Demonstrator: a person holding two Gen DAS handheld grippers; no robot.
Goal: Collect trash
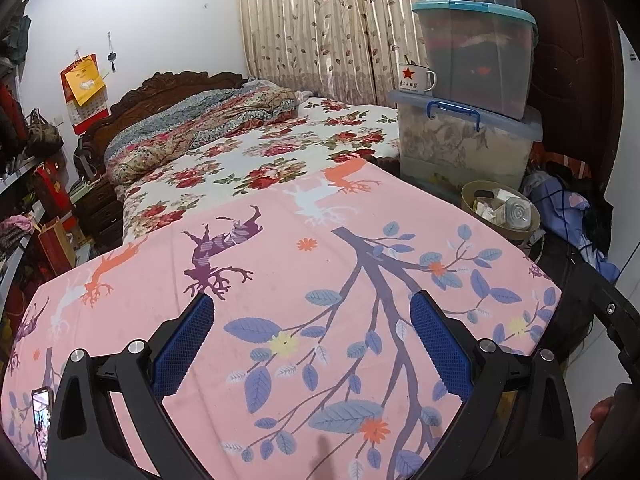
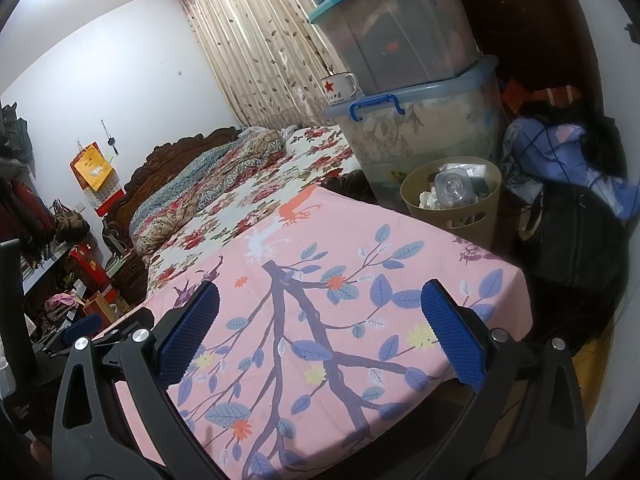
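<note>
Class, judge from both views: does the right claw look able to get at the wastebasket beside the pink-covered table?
Probably yes. The right claw is open and empty above the pink cloth, and the wastebasket stands past the table's far right corner with its top uncovered; nothing visible blocks the way.

bedroom with white walls (image 1: 160,12). carved wooden headboard (image 1: 168,92) at 10 o'clock; patterned curtain (image 1: 320,24) at 12 o'clock. stacked storage bins (image 1: 476,80) at 2 o'clock.

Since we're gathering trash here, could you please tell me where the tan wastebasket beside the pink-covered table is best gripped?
Probably the tan wastebasket is best taken by its near rim, from above, one finger inside and one outside. It stands upright and open-topped, its thin wall suiting a pinch, and the storage bins crowd its far side. The right gripper is open above the table and nearer; the left gripper is open too.
</note>
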